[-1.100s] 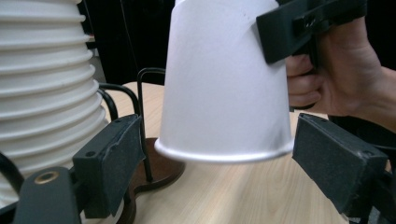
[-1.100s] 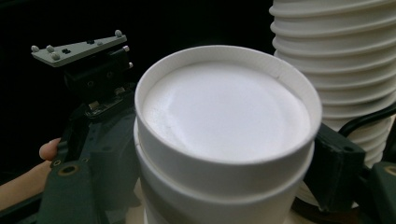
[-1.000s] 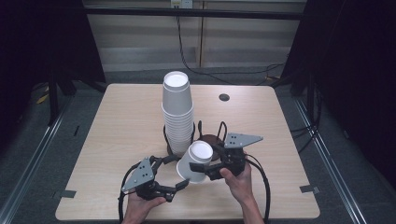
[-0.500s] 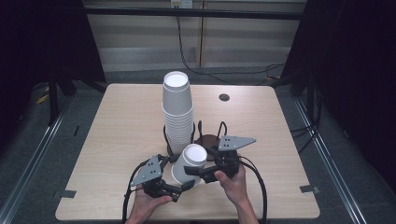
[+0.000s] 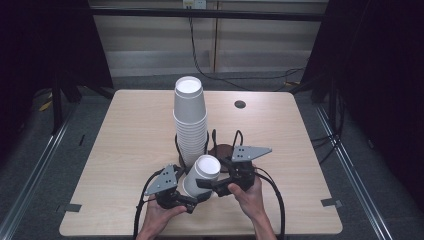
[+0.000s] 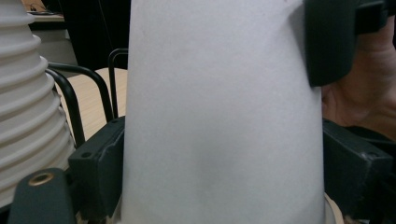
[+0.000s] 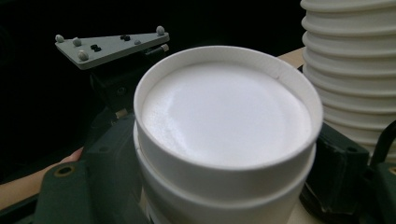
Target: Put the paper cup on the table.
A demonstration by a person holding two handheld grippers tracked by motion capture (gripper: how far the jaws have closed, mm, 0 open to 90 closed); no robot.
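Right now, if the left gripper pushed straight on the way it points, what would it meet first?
The upside-down white cup sits right between the left gripper's jaws, so it meets that at once. Beyond it, likely the right gripper, though depth is unclear.

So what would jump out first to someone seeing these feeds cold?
Probably the tall stack of upside-down white cups at the table's middle, standing in a black wire holder. Next, the separate upside-down white cup near the front edge, with the left gripper and right gripper closed in on it from either side; in the right gripper view a second rim beneath suggests two nested cups.
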